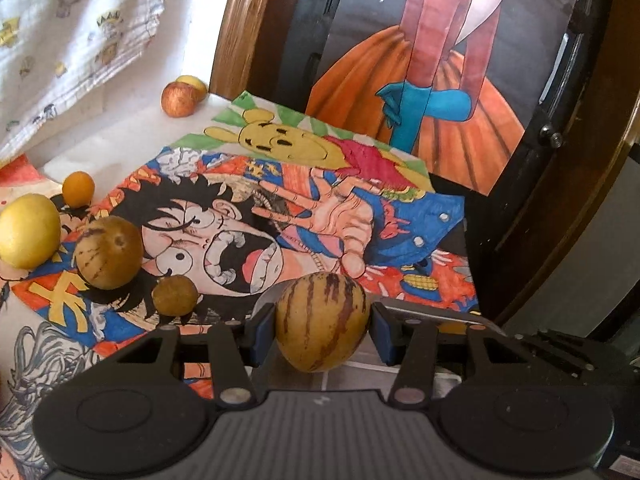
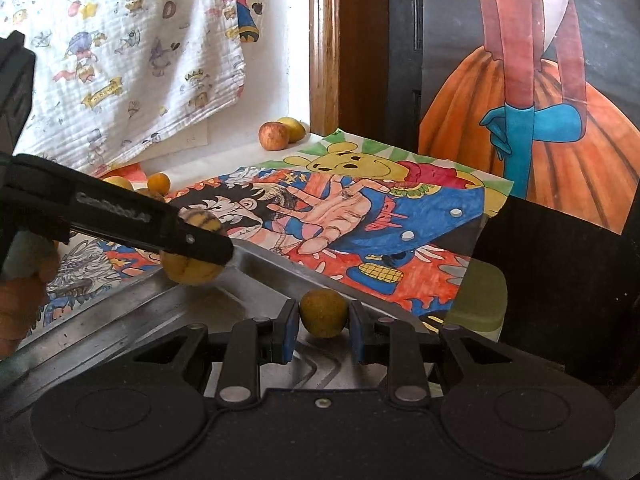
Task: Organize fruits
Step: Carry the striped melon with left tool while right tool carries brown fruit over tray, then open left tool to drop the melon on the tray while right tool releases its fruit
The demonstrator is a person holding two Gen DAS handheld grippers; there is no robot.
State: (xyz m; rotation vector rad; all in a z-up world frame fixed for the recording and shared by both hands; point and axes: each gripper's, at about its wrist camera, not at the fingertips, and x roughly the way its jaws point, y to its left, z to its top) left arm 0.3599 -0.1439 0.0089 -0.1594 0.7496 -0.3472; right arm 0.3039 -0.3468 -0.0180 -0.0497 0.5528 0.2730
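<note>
My left gripper is shut on a yellow striped melon-like fruit, held over a metal tray; it also shows in the right wrist view, gripped by the left tool. My right gripper is shut on a small brownish-yellow round fruit above the tray. On the drawing-covered table lie a yellow fruit, a small orange, a brown striped fruit and a small brown fruit. A red apple and a yellow fruit sit at the back.
A patterned white cloth hangs at the back left. A wooden frame and a large painted picture stand at the back right. A pale green pad lies right of the tray.
</note>
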